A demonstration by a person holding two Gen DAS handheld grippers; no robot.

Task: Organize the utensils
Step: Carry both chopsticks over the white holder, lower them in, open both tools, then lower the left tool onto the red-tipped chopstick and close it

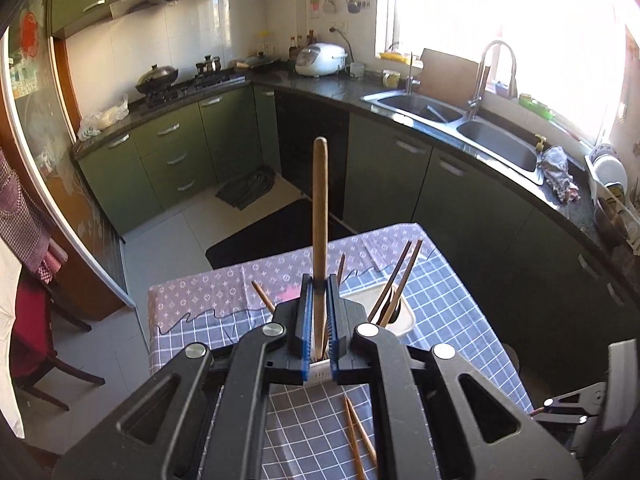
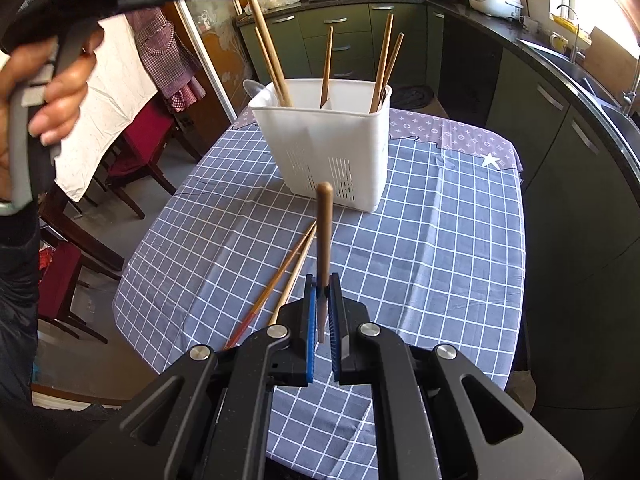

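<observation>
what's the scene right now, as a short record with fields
left hand-held gripper: shut on a long wooden utensil, above the holder
right hand-held gripper: shut on a short wooden-handled utensil, above the table
holder: white utensil caddy, upright, with several chopsticks standing in its compartments
loose items: two chopsticks lying flat on the cloth
surface: table with blue checked cloth

The white utensil caddy (image 1: 400, 312) is looked down on from close above in the left wrist view, toward the sink (image 1: 460, 120) at upper right, and seen from lower and farther back at centre in the right wrist view, the checked tablecloth (image 2: 440, 240) being shared.
</observation>
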